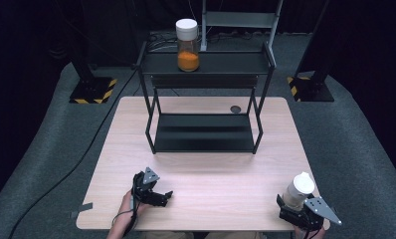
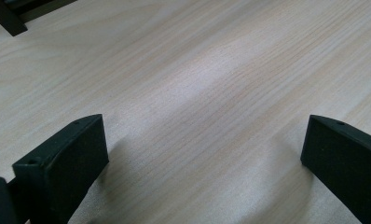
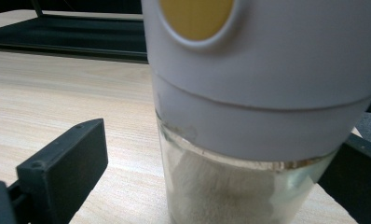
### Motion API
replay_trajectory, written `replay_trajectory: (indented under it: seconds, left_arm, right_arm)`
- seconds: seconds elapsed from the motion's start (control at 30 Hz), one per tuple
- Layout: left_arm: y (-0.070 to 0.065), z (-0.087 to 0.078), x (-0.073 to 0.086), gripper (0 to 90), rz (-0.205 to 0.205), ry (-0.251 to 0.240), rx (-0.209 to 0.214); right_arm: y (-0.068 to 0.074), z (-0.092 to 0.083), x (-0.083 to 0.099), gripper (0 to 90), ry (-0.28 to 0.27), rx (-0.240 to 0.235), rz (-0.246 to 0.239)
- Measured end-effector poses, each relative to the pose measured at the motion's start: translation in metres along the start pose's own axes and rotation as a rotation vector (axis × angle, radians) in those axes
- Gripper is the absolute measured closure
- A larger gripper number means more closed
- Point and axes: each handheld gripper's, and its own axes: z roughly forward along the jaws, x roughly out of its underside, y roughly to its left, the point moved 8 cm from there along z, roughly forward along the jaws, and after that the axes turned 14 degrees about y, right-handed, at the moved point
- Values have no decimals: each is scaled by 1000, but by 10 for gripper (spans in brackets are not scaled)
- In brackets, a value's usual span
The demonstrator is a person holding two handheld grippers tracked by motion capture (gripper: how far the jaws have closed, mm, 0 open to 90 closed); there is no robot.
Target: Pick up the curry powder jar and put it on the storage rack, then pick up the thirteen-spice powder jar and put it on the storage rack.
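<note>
The white-lidded jar (image 1: 298, 190) of pale powder stood at the table's (image 1: 201, 194) near right corner, between the wide-spread jaws of the right gripper (image 1: 291, 203); the left jaw stood clear of the glass (whether the right one touched, I could not tell). The left gripper (image 1: 162, 195) lay low over bare wood at the near left, open and empty. An orange-filled jar (image 1: 188, 45) sat atop the black rack (image 1: 206, 63).
</note>
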Motion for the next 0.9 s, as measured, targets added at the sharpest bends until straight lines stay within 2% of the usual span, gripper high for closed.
replay_trajectory:
  seconds: [0.57, 0.8, 0.9]
  left_arm:
    - [1, 0, 0, 3, 8, 0, 2]
    - [1, 0, 0, 3, 8, 0, 2]
    - [1, 0, 0, 3, 8, -1, 2]
  right_arm:
    - [0, 0, -1, 0, 10, 2, 5]
    - [1, -1, -3, 0, 17, 19, 6]
    - [-1, -2, -5, 0, 11, 9, 8]
